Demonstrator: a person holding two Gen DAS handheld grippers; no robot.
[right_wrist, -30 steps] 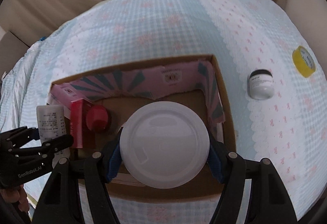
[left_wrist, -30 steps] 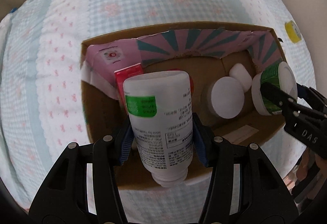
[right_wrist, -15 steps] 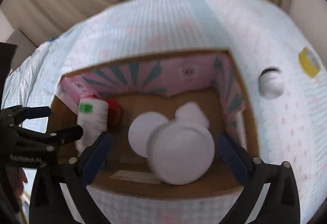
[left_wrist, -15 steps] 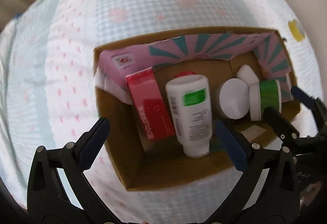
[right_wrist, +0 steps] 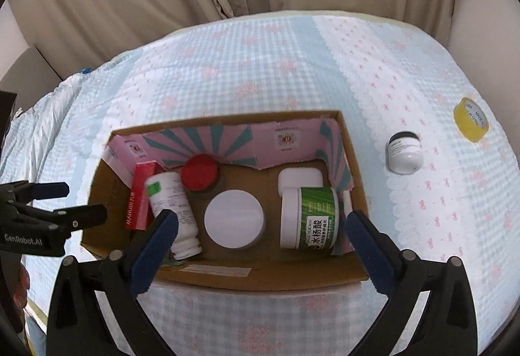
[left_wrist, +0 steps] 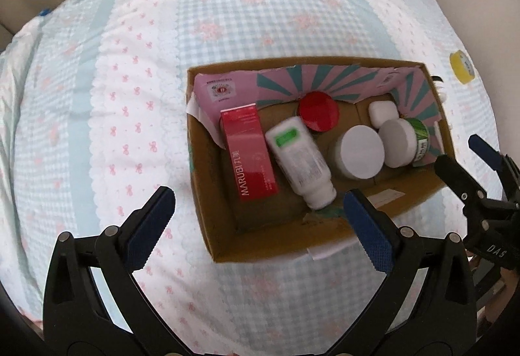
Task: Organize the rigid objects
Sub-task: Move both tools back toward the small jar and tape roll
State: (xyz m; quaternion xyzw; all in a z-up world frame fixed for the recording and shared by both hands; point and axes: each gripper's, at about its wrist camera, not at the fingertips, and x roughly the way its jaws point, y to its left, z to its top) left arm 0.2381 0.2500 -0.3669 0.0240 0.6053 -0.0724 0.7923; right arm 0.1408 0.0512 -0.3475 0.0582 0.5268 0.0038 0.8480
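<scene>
Box [left_wrist: 250,157] reads "MARUBI"; left tool [right_wrist: 55,203], seemingly "GenRobot.AI".

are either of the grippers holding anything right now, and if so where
Nothing is held. The left gripper and right gripper both stand open and empty above the cardboard box; the white bottle and green-label jar lie inside it.

The cardboard box [right_wrist: 354,190] is crowded along its floor: red carton [right_wrist: 138,196], lying white bottle [right_wrist: 172,213], red-lidded jar [right_wrist: 199,172], white-lidded jar [right_wrist: 233,217] and green-labelled jar [right_wrist: 312,216] lie close together. Bare floor shows only at the 6 o'clock wall. Outside, the quilt lies open from 9 to 12 o'clock, while a small jar [right_wrist: 404,152] and yellow tape roll [right_wrist: 471,123] sit at 2 o'clock.
</scene>
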